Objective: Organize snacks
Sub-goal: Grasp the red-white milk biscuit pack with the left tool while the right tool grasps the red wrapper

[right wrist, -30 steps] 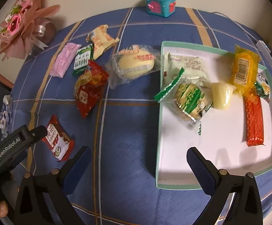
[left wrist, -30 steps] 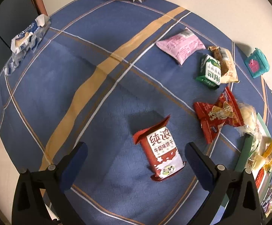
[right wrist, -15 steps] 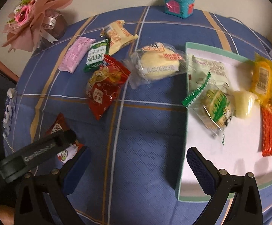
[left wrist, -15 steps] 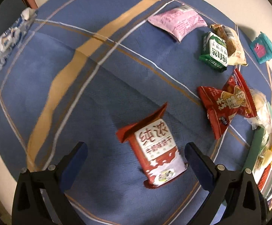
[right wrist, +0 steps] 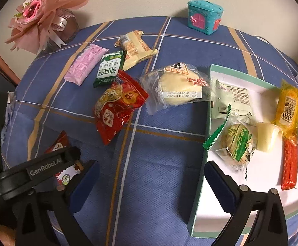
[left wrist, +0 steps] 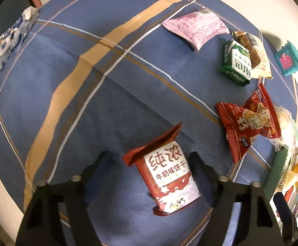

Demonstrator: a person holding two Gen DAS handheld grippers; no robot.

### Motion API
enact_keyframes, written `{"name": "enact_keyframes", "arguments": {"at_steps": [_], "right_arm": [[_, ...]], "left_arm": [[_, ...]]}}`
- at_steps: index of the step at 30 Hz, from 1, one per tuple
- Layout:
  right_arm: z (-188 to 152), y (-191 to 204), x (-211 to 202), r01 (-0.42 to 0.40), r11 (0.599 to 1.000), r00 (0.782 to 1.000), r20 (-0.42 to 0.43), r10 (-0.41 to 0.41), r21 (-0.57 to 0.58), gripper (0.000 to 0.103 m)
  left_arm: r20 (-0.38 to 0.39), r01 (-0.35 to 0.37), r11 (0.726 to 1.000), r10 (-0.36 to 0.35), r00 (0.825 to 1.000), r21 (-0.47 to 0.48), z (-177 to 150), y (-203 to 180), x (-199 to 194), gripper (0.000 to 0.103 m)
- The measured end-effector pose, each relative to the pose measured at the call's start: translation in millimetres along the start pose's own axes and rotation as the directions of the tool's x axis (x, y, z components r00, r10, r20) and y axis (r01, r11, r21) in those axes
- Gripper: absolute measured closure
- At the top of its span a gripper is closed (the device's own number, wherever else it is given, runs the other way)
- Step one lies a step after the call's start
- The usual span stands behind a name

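A red and white milk biscuit packet (left wrist: 165,174) lies flat on the blue tablecloth, between the fingers of my open left gripper (left wrist: 150,164), which is low over it. The packet also shows in the right wrist view (right wrist: 61,160), partly hidden by the left gripper (right wrist: 52,164). My right gripper (right wrist: 152,174) is open and empty above the cloth, its right finger (right wrist: 220,182) at the left rim of the green-edged white tray (right wrist: 202,164). The tray holds several snacks. Loose on the cloth lie a red packet (right wrist: 116,108), a wrapped bun (right wrist: 175,86), a green packet (right wrist: 109,69), a pink packet (right wrist: 85,63) and a beige packet (right wrist: 134,49).
A teal toy house box (right wrist: 205,16) stands at the back of the table. A pink flower bouquet (right wrist: 40,18) stands at the back left. A blue and white wrapper (left wrist: 11,39) lies at the table's far left edge.
My left gripper has dropped closer to the biscuit packet, which now lies between its fingers. My right gripper has shifted left, away from the tray.
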State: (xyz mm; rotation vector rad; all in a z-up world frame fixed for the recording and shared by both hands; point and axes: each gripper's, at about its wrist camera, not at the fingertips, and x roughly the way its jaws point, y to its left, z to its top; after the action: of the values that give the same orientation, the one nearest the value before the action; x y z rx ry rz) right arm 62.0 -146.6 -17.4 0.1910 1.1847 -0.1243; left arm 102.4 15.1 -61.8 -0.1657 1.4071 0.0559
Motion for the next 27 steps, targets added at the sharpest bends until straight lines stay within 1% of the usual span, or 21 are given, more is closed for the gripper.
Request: {"name": "enact_keyframes", "arguments": {"at_steps": [1,2,3,4,6,11,13,16,18,20,25,27], "right_arm": [[-0.1,-0.8,0.0,0.0,1.0,1.0,0.0,0.0,0.002,0.0],[0.6,-1.1,0.7,0.003,1.0,1.0,0.0,-0.003,0.004,0.0],[0.6,-1.4,0.6,0.005,1.0,1.0,0.001,-0.005,0.004,0.0],[0.2,-1.9,0.0,0.006,1.0,1.0,0.001,-0.006,0.004,0.0],[-0.9,-2.8,-1.3,0.007,1.0,1.0,0.003,-0.007,0.004,0.0],[-0.9,-3.9,-3.4,0.0,1.0,1.0,0.011,0.0,0.01,0.001],[-1.9,-5.1,-5.1,-0.005,1.0,1.0,0.017,0.005,0.014,0.002],[-0.4,-6.2,-6.8,-0.019,1.0,0.999,0.033,0.019,0.023,0.005],[1.7,-5.6,-8.2,-0.029,0.999,0.999,0.045,0.028,0.023,0.008],[5.0,-4.6,-10.1,-0.032,0.999,0.998,0.063,0.031,0.022,0.015],[17.5,-0.3,-16.2,-0.054,0.998,0.992,0.112,0.05,0.03,0.024],[24.1,1.6,-16.1,-0.081,0.996,0.99,0.119,0.075,0.044,0.025]], "left_arm": [[0.004,0.002,1.0,-0.002,1.0,0.004,-0.5,-0.1,-1.6,0.039],[0.009,0.003,1.0,-0.003,1.0,0.009,-0.4,-1.2,-2.3,0.044],[0.015,0.001,1.0,-0.001,1.0,0.015,-0.5,-1.7,-3.3,0.05],[0.018,0.001,1.0,-0.001,1.0,0.017,-0.4,-2.0,-3.3,0.053],[0.024,0.001,1.0,-0.001,1.0,0.022,0.5,-3.3,-2.9,0.056],[0.033,0.004,1.0,-0.005,0.999,0.024,3.1,-2.3,-3.8,0.059],[0.034,0.016,1.0,-0.016,0.999,0.012,1.3,4.1,-7.5,0.06],[0.034,0.043,0.999,-0.043,0.999,-0.009,9.1,10.2,-7.0,0.06],[0.044,0.075,0.997,-0.074,0.996,-0.023,15.0,12.9,-7.9,0.061],[0.052,0.091,0.995,-0.09,0.995,-0.029,20.0,14.0,-11.5,0.061],[0.089,0.134,0.99,-0.129,0.988,-0.048,37.1,19.1,-20.1,0.061],[0.112,0.141,0.989,-0.135,0.985,-0.05,44.4,22.2,-24.8,0.061]]}}
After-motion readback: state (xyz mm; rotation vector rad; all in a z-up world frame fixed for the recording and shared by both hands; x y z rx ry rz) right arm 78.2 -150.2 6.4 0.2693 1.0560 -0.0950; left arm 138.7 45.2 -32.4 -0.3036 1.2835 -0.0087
